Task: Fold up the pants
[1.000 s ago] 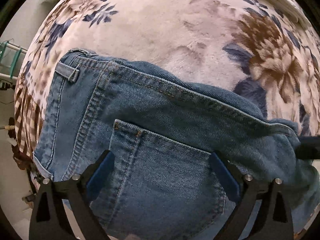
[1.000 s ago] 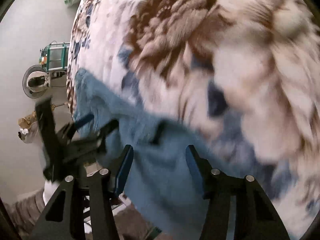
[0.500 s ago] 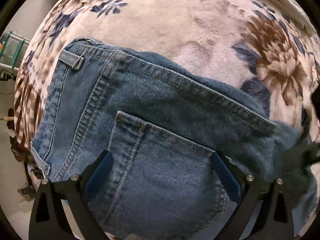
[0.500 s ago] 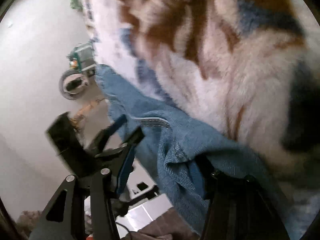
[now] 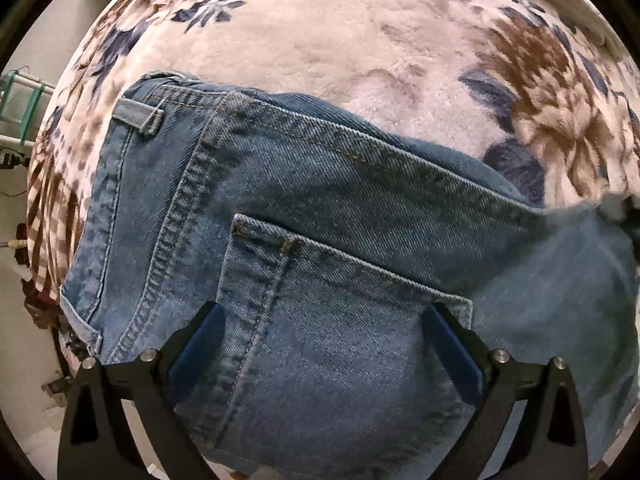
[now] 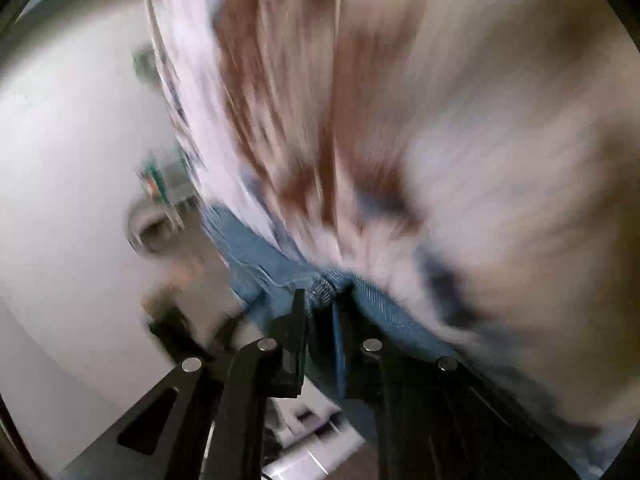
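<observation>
Since a second ago the right tongs (image 6: 320,304) have dropped to the edge of the blue denim pants (image 5: 340,248) and have just been closing; they now pinch a bunched fold of denim between nearly shut jaws. The left tongs (image 5: 320,344) hang wide apart straight over the back pocket (image 5: 328,320), gripping nothing. The pants lie flat on a fluffy cream bedspread with brown and navy flowers (image 5: 360,40).

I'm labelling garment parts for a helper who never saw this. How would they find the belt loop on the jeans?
A floral blanket covers the surface, with blue jeans lying on it. Follow the waistband to its upper left end: the belt loop is the only small raised denim strap there.
</observation>
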`<action>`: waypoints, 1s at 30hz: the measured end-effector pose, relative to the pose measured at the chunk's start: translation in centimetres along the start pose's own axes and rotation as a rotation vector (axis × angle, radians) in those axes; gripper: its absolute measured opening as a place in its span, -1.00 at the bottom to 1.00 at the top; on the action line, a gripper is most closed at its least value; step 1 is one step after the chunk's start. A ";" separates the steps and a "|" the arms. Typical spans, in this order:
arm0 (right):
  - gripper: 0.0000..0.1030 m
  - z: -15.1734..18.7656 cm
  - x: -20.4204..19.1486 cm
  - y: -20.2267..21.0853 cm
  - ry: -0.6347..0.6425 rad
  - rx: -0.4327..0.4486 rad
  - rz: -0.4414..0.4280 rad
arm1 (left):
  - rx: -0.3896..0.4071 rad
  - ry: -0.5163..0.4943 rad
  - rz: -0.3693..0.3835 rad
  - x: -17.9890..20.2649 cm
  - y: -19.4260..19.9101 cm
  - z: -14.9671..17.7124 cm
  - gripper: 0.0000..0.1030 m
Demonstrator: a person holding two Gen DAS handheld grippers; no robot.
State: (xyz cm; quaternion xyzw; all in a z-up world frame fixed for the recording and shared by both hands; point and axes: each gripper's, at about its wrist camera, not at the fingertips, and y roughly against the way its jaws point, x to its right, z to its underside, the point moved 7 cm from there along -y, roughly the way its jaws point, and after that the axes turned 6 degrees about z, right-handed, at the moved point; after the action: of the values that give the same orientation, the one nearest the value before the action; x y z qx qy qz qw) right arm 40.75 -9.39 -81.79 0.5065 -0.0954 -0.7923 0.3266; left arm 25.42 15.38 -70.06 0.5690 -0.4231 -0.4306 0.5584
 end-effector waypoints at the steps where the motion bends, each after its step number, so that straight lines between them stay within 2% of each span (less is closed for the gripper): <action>1: -0.81 -0.3 0.1 2.0 0.045 0.052 0.032 | -0.004 0.003 0.003 0.0 0.0 0.1 1.00; 2: -0.80 -0.3 0.1 3.3 0.059 0.063 0.017 | -0.009 0.011 0.008 -0.1 0.1 0.2 1.00; 3: -0.80 -0.1 0.3 4.4 0.025 0.048 -0.050 | -0.023 0.023 0.013 -0.1 0.3 0.3 1.00; 4: -0.72 0.0 0.3 4.6 0.010 0.049 -0.062 | -0.028 0.027 0.022 0.0 0.6 0.2 0.99; 8: -0.38 1.7 -1.0 5.7 0.087 0.053 -0.007 | 0.006 0.037 0.068 1.0 3.3 0.2 0.99; 10: -0.33 3.5 -2.5 4.1 0.130 -0.012 -0.041 | 0.038 0.028 0.068 1.6 4.5 -0.2 0.99; 11: -0.33 4.3 -2.7 2.8 0.145 -0.048 -0.009 | 0.052 0.017 0.070 1.9 4.8 -0.4 0.99; 12: -0.34 4.7 -2.2 2.1 0.163 -0.054 0.095 | 0.060 0.003 0.058 2.2 4.8 -0.6 0.99; 13: -0.37 4.0 0.3 2.5 0.165 0.004 0.361 | 0.063 -0.019 0.032 2.5 4.6 -0.9 0.99; 14: -0.38 3.1 2.2 3.6 0.139 0.080 0.554 | 0.061 -0.032 0.024 2.7 4.4 -1.1 0.99; 15: -0.38 2.2 3.0 4.9 0.093 0.156 0.555 | 0.057 -0.044 0.026 3.0 4.0 -1.4 0.99; 17: -0.38 1.8 3.3 6.9 -0.008 0.204 0.348 | 0.057 -0.049 0.046 3.4 3.4 -1.9 0.99; 18: -0.38 1.9 3.0 7.3 -0.010 0.208 0.311 | 0.058 -0.059 0.054 3.6 3.0 -2.3 0.99; 19: -0.35 2.0 2.6 7.7 0.023 0.211 0.329 | 0.055 -0.071 0.050 3.8 2.6 -2.6 0.99; 20: -0.21 2.0 2.1 7.6 0.075 0.205 0.375 | 0.053 -0.079 0.045 3.9 2.1 -3.2 0.99; 21: -0.16 2.0 1.5 7.1 0.102 0.193 0.398 | 0.052 -0.088 0.049 3.9 1.7 -3.6 0.99; 23: -0.15 2.2 -0.6 4.0 0.151 0.127 0.393 | 0.048 -0.093 0.062 3.7 1.0 -4.4 0.99; 24: -0.16 2.2 -0.8 3.0 0.172 0.095 0.401 | 0.048 -0.102 0.066 3.8 0.5 -4.9 0.99; 25: -0.51 2.3 -1.3 1.8 0.211 0.085 0.463 | 0.051 -0.110 0.070 3.8 0.1 -5.3 1.00; 26: -0.72 2.3 -1.7 1.0 0.256 0.088 0.559 | 0.052 -0.118 0.071 4.0 -0.3 -5.8 1.00; 27: -0.74 2.9 -2.7 -0.8 0.260 0.097 0.592 | 0.051 -0.131 0.064 4.0 -0.7 -6.3 1.00; 28: -0.85 2.6 -2.3 -0.3 0.229 0.131 0.615 | 0.051 -0.136 0.068 3.7 -1.0 -6.8 1.00; 30: -0.90 2.2 -1.9 0.3 0.174 0.181 0.646 | 0.051 -0.099 0.098 3.3 -1.0 -7.8 1.00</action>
State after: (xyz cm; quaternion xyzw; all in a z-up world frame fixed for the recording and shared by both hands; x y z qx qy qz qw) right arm 39.53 -8.89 -79.21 0.5427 -0.2926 -0.5903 0.5210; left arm 33.86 14.36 -71.06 0.5396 -0.4885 -0.4191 0.5426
